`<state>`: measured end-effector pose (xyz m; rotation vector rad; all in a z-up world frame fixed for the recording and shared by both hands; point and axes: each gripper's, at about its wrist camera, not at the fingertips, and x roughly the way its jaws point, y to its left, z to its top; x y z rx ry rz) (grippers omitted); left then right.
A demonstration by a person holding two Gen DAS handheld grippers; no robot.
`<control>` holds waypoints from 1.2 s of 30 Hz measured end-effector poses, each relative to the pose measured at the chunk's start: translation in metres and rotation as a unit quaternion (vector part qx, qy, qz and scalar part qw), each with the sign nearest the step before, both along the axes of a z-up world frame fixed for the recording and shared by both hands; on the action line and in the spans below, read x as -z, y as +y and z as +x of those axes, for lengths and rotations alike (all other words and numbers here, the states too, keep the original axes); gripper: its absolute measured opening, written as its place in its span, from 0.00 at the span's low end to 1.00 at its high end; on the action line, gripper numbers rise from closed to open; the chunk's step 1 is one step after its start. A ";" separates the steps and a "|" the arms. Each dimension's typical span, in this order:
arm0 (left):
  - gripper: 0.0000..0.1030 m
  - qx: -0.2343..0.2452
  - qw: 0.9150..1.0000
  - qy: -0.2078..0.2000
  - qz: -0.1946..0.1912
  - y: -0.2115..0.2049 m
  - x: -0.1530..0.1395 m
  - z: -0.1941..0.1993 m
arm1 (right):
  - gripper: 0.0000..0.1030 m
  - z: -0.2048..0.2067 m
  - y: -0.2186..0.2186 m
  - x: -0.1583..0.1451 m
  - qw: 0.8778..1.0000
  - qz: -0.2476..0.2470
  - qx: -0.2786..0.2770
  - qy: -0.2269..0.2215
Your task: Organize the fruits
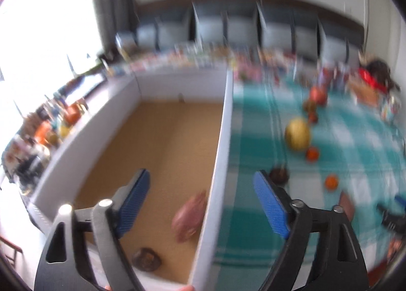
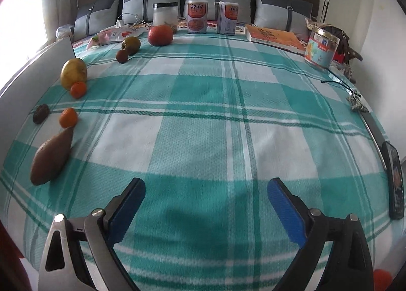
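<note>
My left gripper [image 1: 201,184] is open and empty, astride the right wall of a white box [image 1: 223,138] with a brown floor. Inside lie a pinkish sweet potato [image 1: 189,217] and a dark brown lump [image 1: 146,259]. My right gripper [image 2: 206,184] is open over bare plaid cloth [image 2: 215,126], nothing between its fingers. Along the cloth's left side lie a sweet potato [image 2: 52,156], two oranges [image 2: 68,118] [image 2: 78,89], a dark wrinkled fruit [image 2: 41,113], a yellow fruit [image 2: 73,72], a small dark red fruit [image 2: 122,56], a greenish fruit [image 2: 131,45] and a red fruit [image 2: 160,34].
The box wall [image 2: 33,75] rises at the left of the right wrist view. Cans [image 2: 197,17], a jar [image 2: 165,13], a book [image 2: 274,36] and a printed tub [image 2: 321,48] stand at the back before pillows. A phone [image 2: 395,182] lies at the right edge.
</note>
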<state>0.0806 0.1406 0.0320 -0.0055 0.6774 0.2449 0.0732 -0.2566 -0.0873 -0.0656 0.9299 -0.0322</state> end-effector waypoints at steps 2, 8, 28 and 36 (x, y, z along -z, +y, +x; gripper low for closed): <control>0.93 0.001 0.999 -0.045 -0.001 -0.018 -0.012 -0.012 | 0.98 0.006 -0.003 0.002 1.000 -0.001 0.006 0.009; 0.95 0.072 0.997 -0.014 -0.032 -0.093 0.017 -0.015 | 1.00 0.024 -0.010 0.008 0.999 -0.001 0.021 0.030; 0.97 0.134 0.982 0.126 -0.042 -0.113 0.154 0.018 | 1.00 0.024 -0.014 0.018 0.999 0.024 0.024 0.014; 0.98 0.138 0.982 0.124 -0.039 -0.108 0.156 0.018 | 1.00 0.025 -0.014 0.018 0.999 0.024 0.024 0.015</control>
